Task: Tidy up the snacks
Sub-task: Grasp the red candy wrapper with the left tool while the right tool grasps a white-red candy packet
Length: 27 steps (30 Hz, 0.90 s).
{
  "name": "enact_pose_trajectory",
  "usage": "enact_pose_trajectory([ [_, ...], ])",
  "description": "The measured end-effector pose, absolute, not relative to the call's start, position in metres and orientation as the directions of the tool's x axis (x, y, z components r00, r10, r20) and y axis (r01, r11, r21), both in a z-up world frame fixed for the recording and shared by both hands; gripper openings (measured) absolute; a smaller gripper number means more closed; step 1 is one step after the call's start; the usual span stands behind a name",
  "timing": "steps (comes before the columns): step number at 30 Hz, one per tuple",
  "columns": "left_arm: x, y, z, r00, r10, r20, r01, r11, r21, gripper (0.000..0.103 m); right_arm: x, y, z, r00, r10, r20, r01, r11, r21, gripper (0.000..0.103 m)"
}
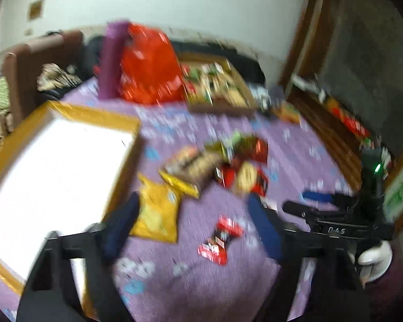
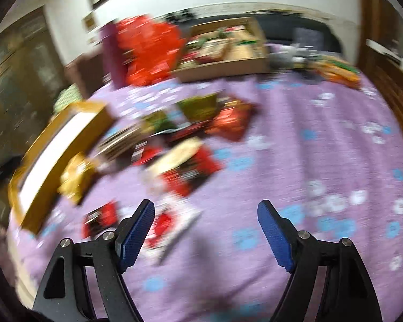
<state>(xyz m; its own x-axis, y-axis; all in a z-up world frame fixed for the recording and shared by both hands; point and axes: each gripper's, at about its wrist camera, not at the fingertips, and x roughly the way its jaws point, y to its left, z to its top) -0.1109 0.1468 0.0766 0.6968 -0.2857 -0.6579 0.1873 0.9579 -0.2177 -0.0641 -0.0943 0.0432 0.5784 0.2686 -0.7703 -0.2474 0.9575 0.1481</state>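
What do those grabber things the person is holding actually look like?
Both tongs are black plastic frames with triangular cut-outs and silver screws, ending in two textured blue pads. The left tongs look the same as the right tongs. The right one's body bears white lettering and a green light; a white-gloved hand grips it.

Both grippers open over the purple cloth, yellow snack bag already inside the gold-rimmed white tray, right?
Not quite. The yellow snack bag lies on the purple cloth beside the gold-rimmed white tray, not inside it; the left wrist view shows this. Left gripper and right gripper are open.
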Motion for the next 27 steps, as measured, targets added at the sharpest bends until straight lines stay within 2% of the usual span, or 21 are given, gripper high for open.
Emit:
enact_pose_trajectory([
  [1, -0.109, 0.141, 0.067, 0.664, -0.306, -0.682, 0.210, 0.952, -0.222, 0.047, -0.069, -0.081, 0.041, 0.568, 0.278, -0.775, -0.272, 0.952, 0.143, 0.077],
  [2, -0.108, 0.140, 0.062, 0.650, -0.320, -0.689, 0.222, 0.947, -0.230, 0.046, -0.071, -0.074, 0.038, 0.561, 0.282, -0.778, -0.283, 0.949, 0.139, 0.075],
  [7, -0.114, 0.123, 0.049, 0.604, -0.343, -0.719, 0.282, 0.936, -0.210, 0.046, -0.070, -0.053, 0.018, 0.532, 0.235, -0.813, -0.259, 0.960, 0.108, 0.068],
  [9, -0.117, 0.117, 0.043, 0.591, -0.349, -0.727, 0.309, 0.931, -0.196, 0.046, -0.069, -0.054, 0.012, 0.516, 0.231, -0.825, -0.244, 0.963, 0.117, 0.061],
  [16, -0.106, 0.100, 0.026, 0.538, -0.350, -0.767, 0.360, 0.918, -0.166, 0.046, -0.073, -0.045, 0.009, 0.551, 0.179, -0.815, -0.266, 0.963, 0.032, 0.060],
  [19, -0.103, 0.091, 0.021, 0.522, -0.334, -0.785, 0.392, 0.911, -0.128, 0.046, -0.074, -0.044, 0.009, 0.558, 0.159, -0.814, -0.269, 0.963, 0.004, 0.057],
  [25, -0.098, 0.078, 0.011, 0.501, -0.287, -0.816, 0.406, 0.911, -0.072, 0.046, -0.073, -0.048, 0.009, 0.562, 0.156, -0.812, -0.264, 0.965, 0.003, 0.047],
  [26, -0.097, 0.078, 0.011, 0.503, -0.279, -0.818, 0.399, 0.915, -0.066, 0.046, -0.073, -0.048, 0.009, 0.563, 0.155, -0.812, -0.264, 0.964, 0.001, 0.045],
  [27, -0.097, 0.076, 0.010, 0.507, -0.266, -0.820, 0.393, 0.918, -0.054, 0.046, -0.074, -0.048, 0.010, 0.564, 0.156, -0.811, -0.266, 0.964, 0.001, 0.038],
])
